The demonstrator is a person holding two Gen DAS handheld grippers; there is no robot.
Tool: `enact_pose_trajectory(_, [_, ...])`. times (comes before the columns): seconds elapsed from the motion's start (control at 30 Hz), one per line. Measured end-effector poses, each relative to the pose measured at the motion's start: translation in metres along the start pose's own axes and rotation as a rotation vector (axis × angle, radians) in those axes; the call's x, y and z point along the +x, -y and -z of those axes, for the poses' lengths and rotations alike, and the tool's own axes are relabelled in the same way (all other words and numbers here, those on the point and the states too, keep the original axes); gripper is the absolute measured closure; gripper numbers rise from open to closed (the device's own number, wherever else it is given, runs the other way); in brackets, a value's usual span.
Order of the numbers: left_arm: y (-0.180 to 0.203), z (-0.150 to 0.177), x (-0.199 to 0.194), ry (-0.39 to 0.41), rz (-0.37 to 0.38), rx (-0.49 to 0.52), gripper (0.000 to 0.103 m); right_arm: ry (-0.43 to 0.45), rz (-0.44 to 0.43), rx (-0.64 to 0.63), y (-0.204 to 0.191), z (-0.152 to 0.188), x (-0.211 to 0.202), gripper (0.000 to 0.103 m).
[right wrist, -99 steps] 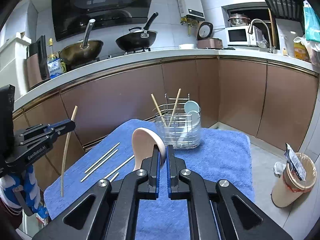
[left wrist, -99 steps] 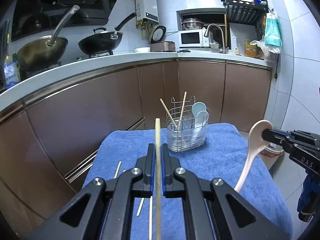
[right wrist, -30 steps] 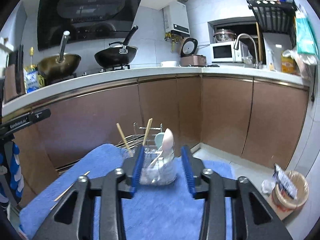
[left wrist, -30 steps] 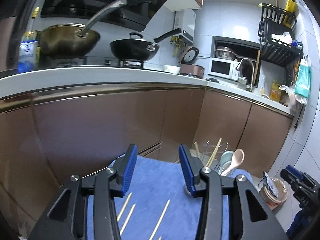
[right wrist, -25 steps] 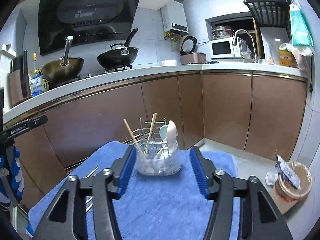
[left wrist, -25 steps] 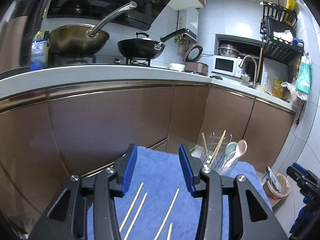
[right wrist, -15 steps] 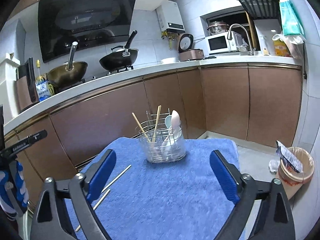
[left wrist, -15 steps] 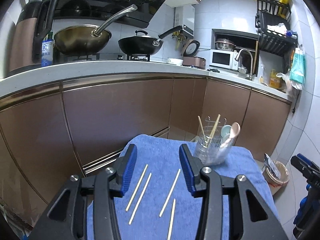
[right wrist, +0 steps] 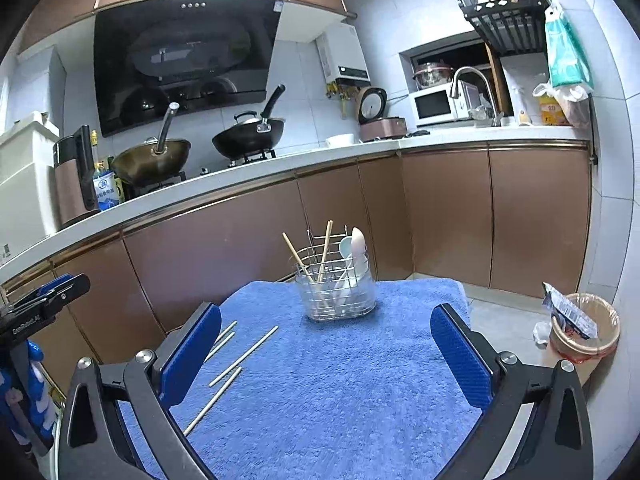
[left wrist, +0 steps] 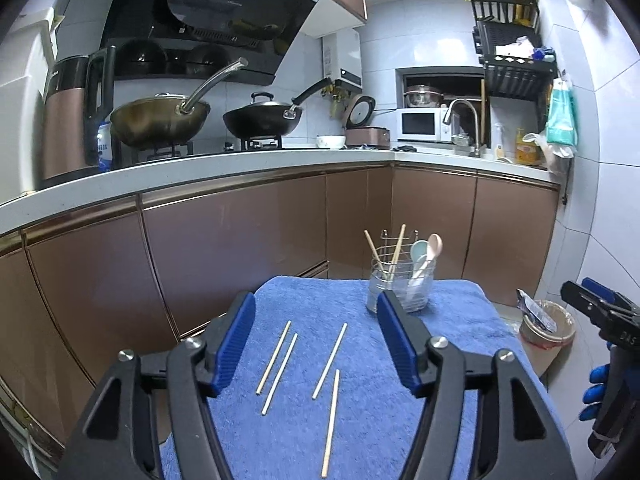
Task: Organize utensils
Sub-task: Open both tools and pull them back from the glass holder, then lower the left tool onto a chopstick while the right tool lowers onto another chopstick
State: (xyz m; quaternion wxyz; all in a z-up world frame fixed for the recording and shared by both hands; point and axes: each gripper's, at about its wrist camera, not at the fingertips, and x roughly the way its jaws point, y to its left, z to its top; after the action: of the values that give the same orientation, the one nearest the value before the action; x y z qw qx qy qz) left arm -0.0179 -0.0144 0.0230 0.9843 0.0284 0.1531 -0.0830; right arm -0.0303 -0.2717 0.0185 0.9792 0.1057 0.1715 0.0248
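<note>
A long white kitchen counter (left wrist: 240,160) with brown cabinet fronts (right wrist: 440,216) runs across the far side of the scene, carrying two woks (left wrist: 160,120) on the stove at far left and a microwave (left wrist: 422,124) at far right. Near it stands the desk, covered by a blue towel (right wrist: 340,380).

Both tools hang above the near edge of the towel. The left tool (left wrist: 312,344) is spread wide and holds nothing, its blue pads (left wrist: 234,344) well apart with the loose sticks showing between them. The right tool (right wrist: 326,360) is likewise released and empty, its pads (right wrist: 460,356) set even wider.

At the far side of the towel stands the wire utensil holder (right wrist: 340,292). Inside it, two chopsticks (right wrist: 324,252) lean in the left part, and a pale blue spoon (left wrist: 418,256) and a pink spoon (left wrist: 434,246) stand in the right part, bowls up.

A lined waste bin (right wrist: 584,332) sits on the floor at the right, beside the desk.

Four loose chopsticks (left wrist: 330,360) lie flat on the left half of the towel, near the left tool: two close together and roughly parallel, the other two just right of them, all well apart from the holder.
</note>
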Motion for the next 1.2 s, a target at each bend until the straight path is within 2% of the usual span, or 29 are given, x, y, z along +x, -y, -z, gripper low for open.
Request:
enact_pose_trajectory(0.27, [0.008,0.001,-0.016,0.008,0.003,0.016,0.042,-0.023,-0.06,0.029,-0.003,0.007,-0.011,0.0])
enact_pose_trajectory(0.63, [0.014,0.008,-0.028,0.01,0.005,0.018,0.042,-0.055,-0.073,0.033,-0.008,0.013,-0.019,0.0])
enact_pose_trajectory(1.0, [0.013,0.01,-0.03,0.009,-0.005,0.017,0.042,-0.056,-0.086,0.012,-0.017,0.009,-0.023,0.0])
enact_pose_trajectory(1.2, [0.008,0.015,-0.017,-0.034,-0.002,0.008,0.042,-0.094,-0.103,-0.006,-0.023,0.009,-0.012,0.003])
